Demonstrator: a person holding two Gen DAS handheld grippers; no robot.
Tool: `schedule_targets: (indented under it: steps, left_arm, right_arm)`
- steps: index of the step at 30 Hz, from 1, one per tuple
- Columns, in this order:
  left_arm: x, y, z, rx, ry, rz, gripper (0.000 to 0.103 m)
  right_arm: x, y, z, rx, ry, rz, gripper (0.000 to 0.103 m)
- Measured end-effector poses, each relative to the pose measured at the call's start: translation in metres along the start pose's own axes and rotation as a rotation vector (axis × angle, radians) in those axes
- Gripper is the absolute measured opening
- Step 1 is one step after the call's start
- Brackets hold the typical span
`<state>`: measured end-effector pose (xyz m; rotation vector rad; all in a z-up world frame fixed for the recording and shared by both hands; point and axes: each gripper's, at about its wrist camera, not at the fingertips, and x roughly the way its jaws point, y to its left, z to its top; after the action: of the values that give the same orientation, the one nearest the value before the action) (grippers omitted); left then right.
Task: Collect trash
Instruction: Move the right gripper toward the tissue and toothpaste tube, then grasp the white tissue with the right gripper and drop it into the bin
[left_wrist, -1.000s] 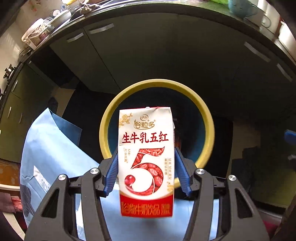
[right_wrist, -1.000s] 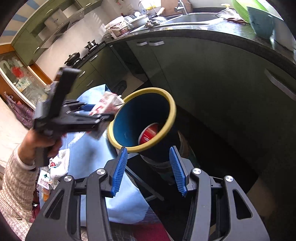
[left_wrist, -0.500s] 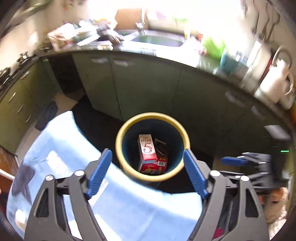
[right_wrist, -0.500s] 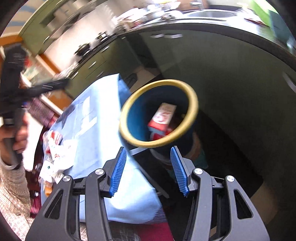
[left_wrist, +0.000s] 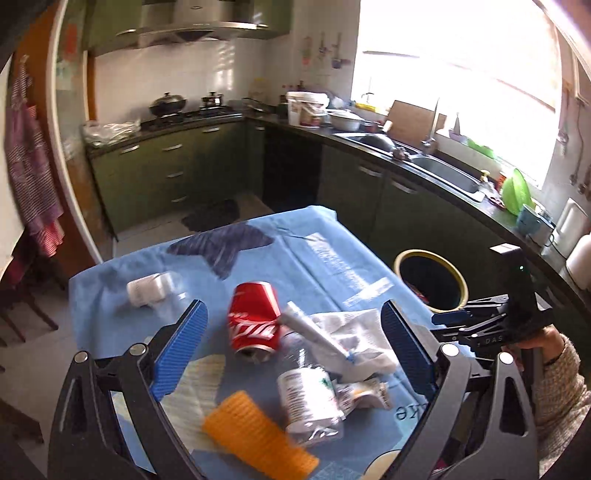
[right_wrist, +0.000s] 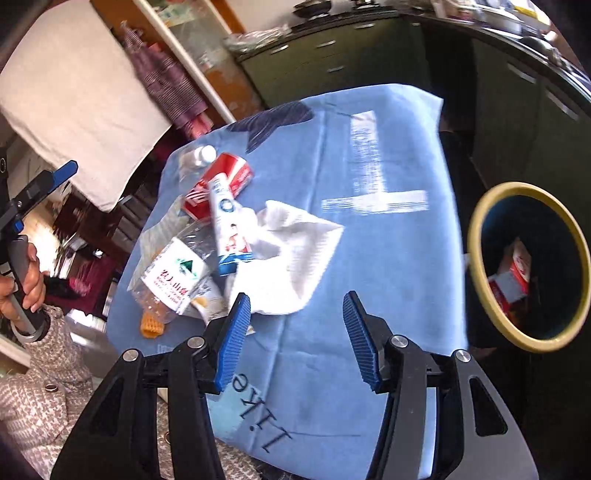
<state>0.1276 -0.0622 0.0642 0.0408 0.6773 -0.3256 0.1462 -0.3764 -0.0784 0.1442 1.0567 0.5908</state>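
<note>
Trash lies in a heap on the blue-clothed table (left_wrist: 314, 240): a red cola can (left_wrist: 253, 321), a toothpaste tube (left_wrist: 317, 338), a white tissue (left_wrist: 354, 328), a crushed plastic bottle (left_wrist: 306, 402) and an orange ribbed piece (left_wrist: 255, 432). My left gripper (left_wrist: 291, 317) hovers over the heap; its jaws are opening, with nothing pressed between the pads. My right gripper (right_wrist: 295, 306) stands open and empty above the cloth, just right of the tissue (right_wrist: 291, 258). The yellow-rimmed bin (right_wrist: 474, 236) beside the table holds a red-and-white milk carton (right_wrist: 515, 273).
A small clear bottle with a white cap (left_wrist: 147, 291) lies apart at the table's far left. Green cabinets, a sink counter (left_wrist: 443, 173) and a stove run along the walls. The bin stands on the floor between table and cabinets. A person's sleeve (right_wrist: 40, 369) is at lower left.
My left gripper let go of the milk carton, which dropped into the bin, then swung back over the table's trash with its jaws wider. The right gripper swung from the bin toward the table.
</note>
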Motion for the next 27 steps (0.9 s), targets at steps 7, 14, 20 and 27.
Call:
schedule_targets:
  steps: [7,14,20,27]
  left_arm:
    - [-0.028,0.055,-0.05,-0.154,-0.017,0.029,0.091]
    - [-0.013,0.056,-0.067,-0.183,0.022,0.01,0.091]
    - [-0.003,0.054,-0.072,-0.173,0.043,-0.004,0.091]
    - [0.002,0.056,-0.076,-0.182,0.054,-0.011,0.091]
  right_arm:
    - [0.066,0.009,0.022,0.0,0.13,-0.13,0.053]
    - [0.096,0.002,0.024,-0.005,0.181,-0.151,0.031]
    - [0.072,0.015,0.032,-0.061,0.069,-0.203,0.002]
    - [0.002,0.054,0.059,-0.126,-0.109,-0.191,0.002]
